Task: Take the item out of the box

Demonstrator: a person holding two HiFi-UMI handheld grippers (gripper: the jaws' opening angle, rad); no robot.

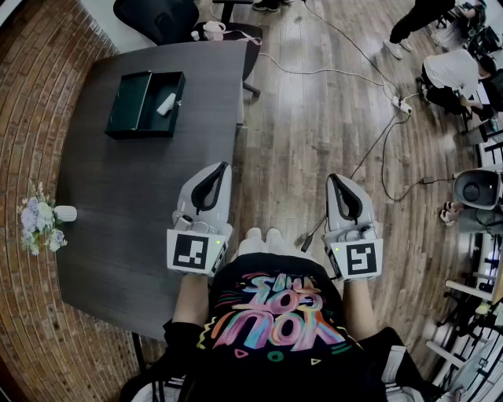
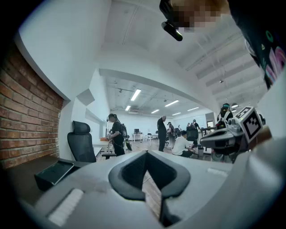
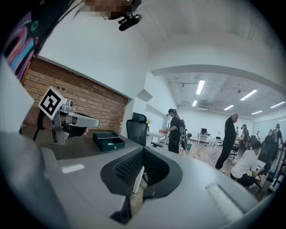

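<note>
A dark green box [image 1: 159,104] lies open on the far part of the dark table [image 1: 118,235], its lid [image 1: 129,102] flat on its left side. A small white item [image 1: 166,104] rests inside the box. My left gripper [image 1: 224,167] hovers over the table's near right edge, shut and empty, well short of the box. My right gripper [image 1: 333,179] is shut and empty too, off the table above the wooden floor. The left gripper view has the box [image 2: 56,172] low at the left. The box [image 3: 108,141] sits beyond the left gripper [image 3: 92,121] in the right gripper view.
A small vase of flowers [image 1: 39,224] stands at the table's left edge by the brick floor. A black office chair [image 1: 157,16] is behind the table's far end. Cables and a power strip [image 1: 402,104] cross the wooden floor; people [image 1: 452,74] work at the right.
</note>
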